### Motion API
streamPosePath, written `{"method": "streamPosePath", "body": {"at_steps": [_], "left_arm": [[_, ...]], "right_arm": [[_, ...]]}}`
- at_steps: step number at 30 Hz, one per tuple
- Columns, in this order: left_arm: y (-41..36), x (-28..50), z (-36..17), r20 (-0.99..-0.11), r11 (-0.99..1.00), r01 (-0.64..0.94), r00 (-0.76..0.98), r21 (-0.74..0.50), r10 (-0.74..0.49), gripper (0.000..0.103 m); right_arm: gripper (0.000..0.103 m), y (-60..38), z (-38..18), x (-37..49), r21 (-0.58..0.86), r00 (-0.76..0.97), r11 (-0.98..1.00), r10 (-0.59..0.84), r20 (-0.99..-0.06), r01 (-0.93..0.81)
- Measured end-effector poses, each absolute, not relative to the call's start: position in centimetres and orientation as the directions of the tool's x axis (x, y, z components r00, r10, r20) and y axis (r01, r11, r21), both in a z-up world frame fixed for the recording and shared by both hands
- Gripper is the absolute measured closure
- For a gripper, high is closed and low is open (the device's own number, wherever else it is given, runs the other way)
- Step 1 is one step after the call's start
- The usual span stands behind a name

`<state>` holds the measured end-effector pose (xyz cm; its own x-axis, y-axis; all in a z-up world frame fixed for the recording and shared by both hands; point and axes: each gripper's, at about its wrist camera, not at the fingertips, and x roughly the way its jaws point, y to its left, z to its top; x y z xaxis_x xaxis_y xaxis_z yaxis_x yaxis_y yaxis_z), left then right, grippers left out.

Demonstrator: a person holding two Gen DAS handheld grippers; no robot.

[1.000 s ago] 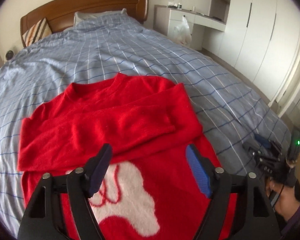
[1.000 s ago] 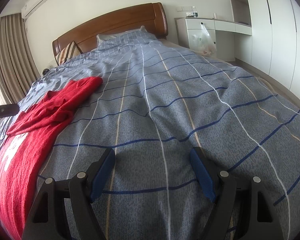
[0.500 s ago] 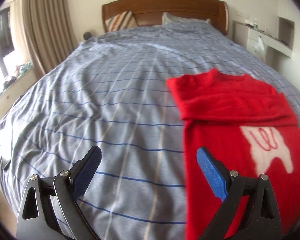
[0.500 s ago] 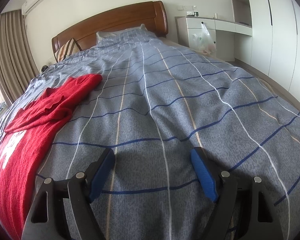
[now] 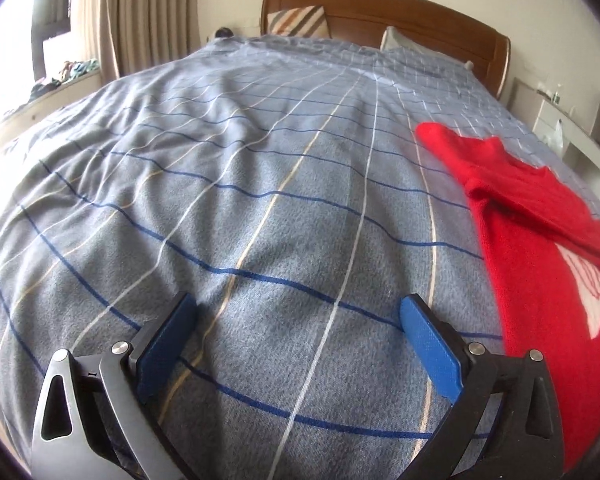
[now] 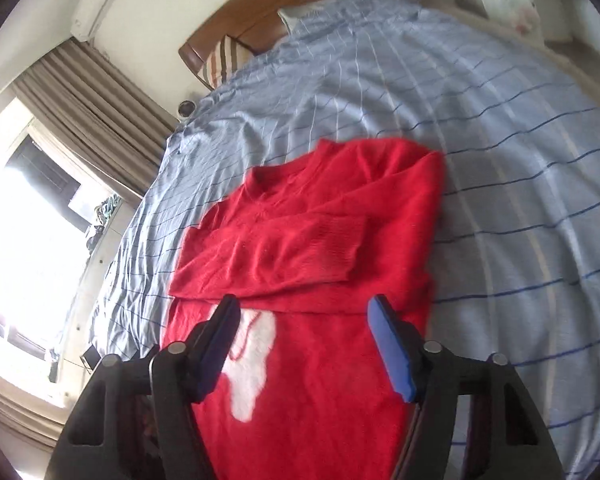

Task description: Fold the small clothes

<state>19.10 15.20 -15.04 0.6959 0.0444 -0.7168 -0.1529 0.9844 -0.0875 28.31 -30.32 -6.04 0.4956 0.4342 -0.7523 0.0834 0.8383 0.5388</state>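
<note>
Daylight throughout; we see it come from the window (image 6: 24, 264), which is blown out to plain white in the right wrist view. A smaller white glare sits at the top left corner of the left wrist view. The bedspread (image 5: 260, 208) is evenly lit there, with soft shadow along its wrinkles. In the right wrist view we note motion blur: the red sweater (image 6: 320, 248) has smeared edges. Both views bulge strongly, straight lines curve, and the corners fall to black.

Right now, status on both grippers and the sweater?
Left gripper open over bare duvet. Right gripper open above red sweater, sleeves folded across chest. Nothing in the way.
</note>
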Motion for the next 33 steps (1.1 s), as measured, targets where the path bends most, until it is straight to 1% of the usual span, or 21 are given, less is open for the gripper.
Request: {"method": "streamPosePath", "body": {"at_steps": [1, 3, 6, 8, 9, 10, 12, 15, 17, 18, 19, 20, 21, 22, 24, 26, 28, 30, 31, 33], "left_arm": [[15.2, 19.0, -15.0, -0.716, 0.984, -0.152, 0.697, -0.090, 0.042, 0.001], [15.3, 19.1, -15.0, -0.715, 0.984, -0.152, 0.698, -0.088, 0.044, 0.001], [15.4, 19.2, -15.0, -0.714, 0.985, -0.152, 0.698, -0.085, 0.047, 0.001], [15.4, 19.2, -15.0, -0.714, 0.985, -0.150, 0.699, -0.086, 0.044, 0.001], [15.3, 19.2, -15.0, -0.714, 0.985, -0.149, 0.699, -0.086, 0.043, 0.001], [15.3, 19.2, -15.0, -0.714, 0.985, -0.149, 0.699, -0.087, 0.043, 0.001], [15.3, 19.2, -15.0, -0.714, 0.985, -0.149, 0.699, -0.089, 0.041, 0.001], [15.2, 19.3, -15.0, -0.714, 0.985, -0.150, 0.698, -0.082, 0.047, 0.001], [15.2, 19.4, -15.1, -0.715, 0.986, -0.150, 0.697, -0.077, 0.050, 0.001], [15.2, 19.4, -15.0, -0.714, 0.986, -0.150, 0.698, -0.079, 0.049, 0.001], [15.2, 19.4, -15.0, -0.714, 0.985, -0.150, 0.698, -0.081, 0.047, 0.001], [15.1, 19.5, -15.1, -0.714, 0.985, -0.149, 0.699, -0.083, 0.045, 0.001], [15.1, 19.5, -15.1, -0.713, 0.985, -0.148, 0.700, -0.084, 0.044, 0.001], [15.1, 19.6, -15.2, -0.713, 0.985, -0.148, 0.700, -0.084, 0.045, 0.001], [15.1, 19.6, -15.1, -0.713, 0.985, -0.148, 0.700, -0.083, 0.045, 0.001], [15.1, 19.7, -15.2, -0.714, 0.985, -0.149, 0.699, -0.082, 0.046, 0.001], [15.1, 19.6, -15.1, -0.714, 0.985, -0.148, 0.699, -0.084, 0.045, 0.001], [15.1, 19.6, -15.2, -0.714, 0.985, -0.149, 0.699, -0.083, 0.046, 0.001], [15.1, 19.7, -15.2, -0.714, 0.985, -0.149, 0.699, -0.082, 0.046, 0.001], [15.1, 19.6, -15.2, -0.713, 0.985, -0.149, 0.699, -0.081, 0.047, 0.001]], "right_arm": [[0.049, -30.2, -7.0, 29.4, 0.550, 0.478, 0.824, 0.431, -0.765, 0.137], [0.050, -30.4, -9.0, 30.7, 0.559, 0.432, 0.792, 0.426, -0.795, 0.247], [0.051, -30.7, -11.1, 31.8, 0.610, 0.428, 0.724, 0.463, -0.776, 0.322], [0.064, -30.8, -11.8, 32.2, 0.614, 0.448, 0.710, 0.450, -0.772, 0.344], [0.085, -30.7, -11.8, 32.3, 0.593, 0.456, 0.729, 0.424, -0.783, 0.342], [0.098, -30.7, -11.4, 32.1, 0.557, 0.473, 0.760, 0.376, -0.797, 0.335], [0.098, -30.7, -9.4, 30.9, 0.519, 0.539, 0.803, 0.310, -0.783, 0.294], [0.098, -30.6, -7.5, 29.5, 0.397, 0.568, 0.881, 0.194, -0.800, 0.259], [0.095, -30.3, -8.3, 29.6, 0.363, 0.529, 0.902, 0.195, -0.826, 0.235], [0.092, -30.3, -8.7, 29.6, 0.353, 0.510, 0.906, 0.196, -0.837, 0.232], [0.080, -30.3, -9.0, 29.5, 0.350, 0.511, 0.907, 0.192, -0.838, 0.233], [0.073, -30.6, -8.8, 29.0, 0.358, 0.534, 0.906, 0.192, -0.823, 0.226], [0.059, -30.9, -8.5, 28.3, 0.364, 0.563, 0.906, 0.188, -0.805, 0.218], [0.051, -31.3, -7.9, 27.4, 0.361, 0.592, 0.909, 0.177, -0.786, 0.207], [0.049, -31.9, -6.7, 25.4, 0.332, 0.641, 0.927, 0.150, -0.752, 0.174], [0.046, -32.6, -5.6, 23.2, 0.266, 0.685, 0.954, 0.103, -0.722, 0.137], [0.035, -33.6, -5.0, 20.6, 0.164, 0.722, 0.977, 0.018, -0.692, 0.134], [0.029, -35.2, -5.1, 18.2, 0.057, 0.740, 0.987, -0.076, -0.668, 0.153], [0.028, -36.1, -5.6, 17.4, 0.017, 0.734, 0.986, -0.112, -0.670, 0.166], [0.028, -38.1, -7.0, 16.2, -0.012, 0.701, 0.980, -0.149, -0.698, 0.196]]}}
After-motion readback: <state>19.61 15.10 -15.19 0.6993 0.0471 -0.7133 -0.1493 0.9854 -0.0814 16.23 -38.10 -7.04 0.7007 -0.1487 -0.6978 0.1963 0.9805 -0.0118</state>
